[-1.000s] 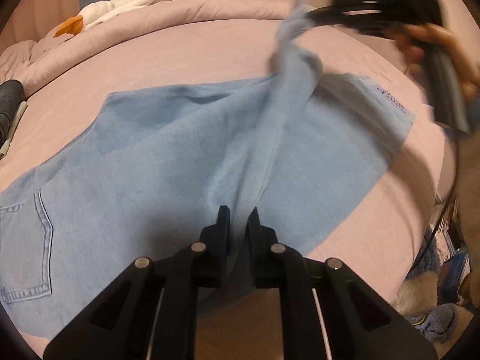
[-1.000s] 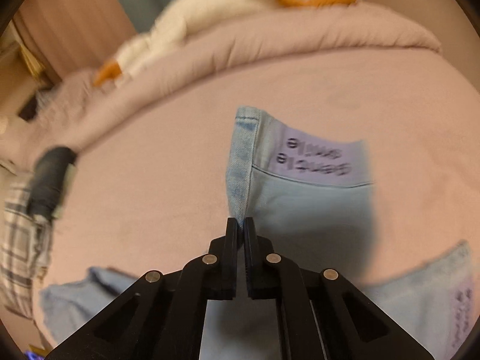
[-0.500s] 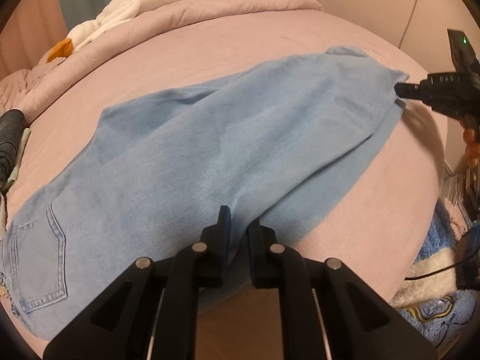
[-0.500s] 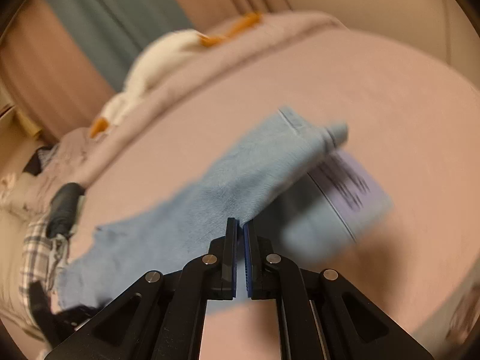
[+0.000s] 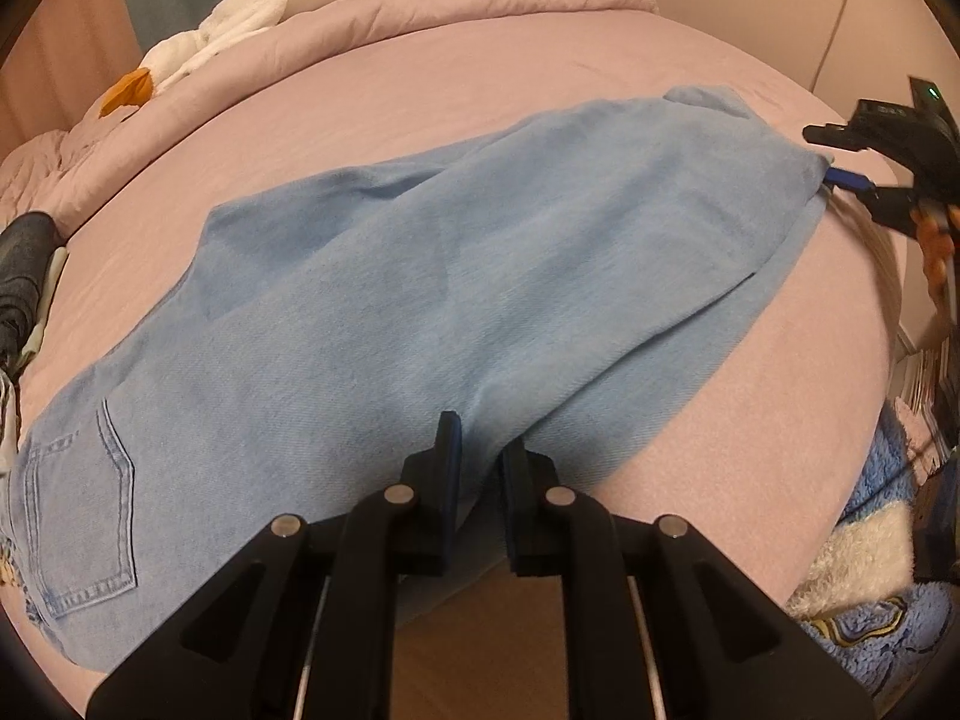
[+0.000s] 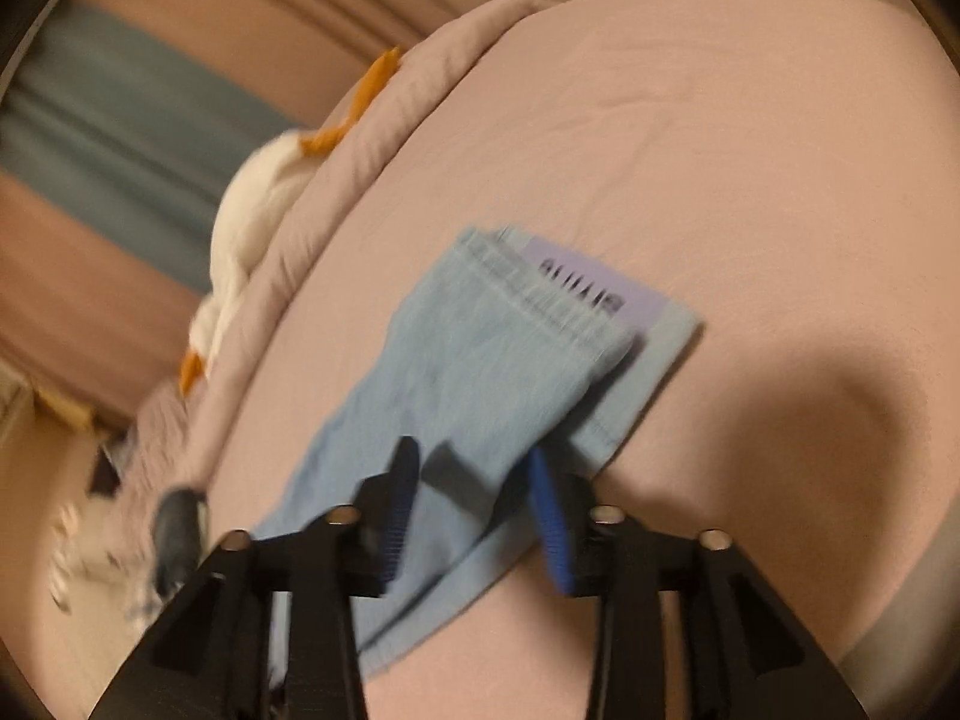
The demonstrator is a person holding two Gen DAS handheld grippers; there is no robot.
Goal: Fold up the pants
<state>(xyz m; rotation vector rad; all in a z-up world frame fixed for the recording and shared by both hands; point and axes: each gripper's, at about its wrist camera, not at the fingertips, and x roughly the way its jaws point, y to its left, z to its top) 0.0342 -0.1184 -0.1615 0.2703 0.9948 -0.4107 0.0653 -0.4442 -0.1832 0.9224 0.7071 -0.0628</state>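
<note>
Pants: light-blue jeans [image 5: 456, 276] lie flat on the pink bed [image 5: 540, 60], one leg laid over the other, running from the back pocket [image 5: 84, 516] at 8 o'clock in the left wrist view to the hems at 2 o'clock.
Left gripper: left gripper [image 5: 477, 450], at 6 o'clock in its own view, is clamped on a pinch of denim at the near edge, mid-length.
Right gripper: right gripper [image 6: 474, 480] has just been opening; its jaws stand apart, with the upper leg's edge lying between them, and the pads do not look to be pressing on it.
Hems: top hem [image 6: 540, 294] sits short of the lower one, whose lilac label [image 6: 600, 294] shows at 12 o'clock in the right wrist view.
Stage: lengthwise fold looks laid; crosswise folds remain, I judge.
Risk, snag: a blue pad pulling away could drag the loose edge and skew the hems.
Risk, left pinch: lifting or tugging it could ruck the layers and shift the seam line.
Risk, mismatch: folding on with hems offset would carry the stagger into the finished stack.
Bystanders: plush goose [image 5: 240, 18] at 11 o'clock, well apart.
</note>
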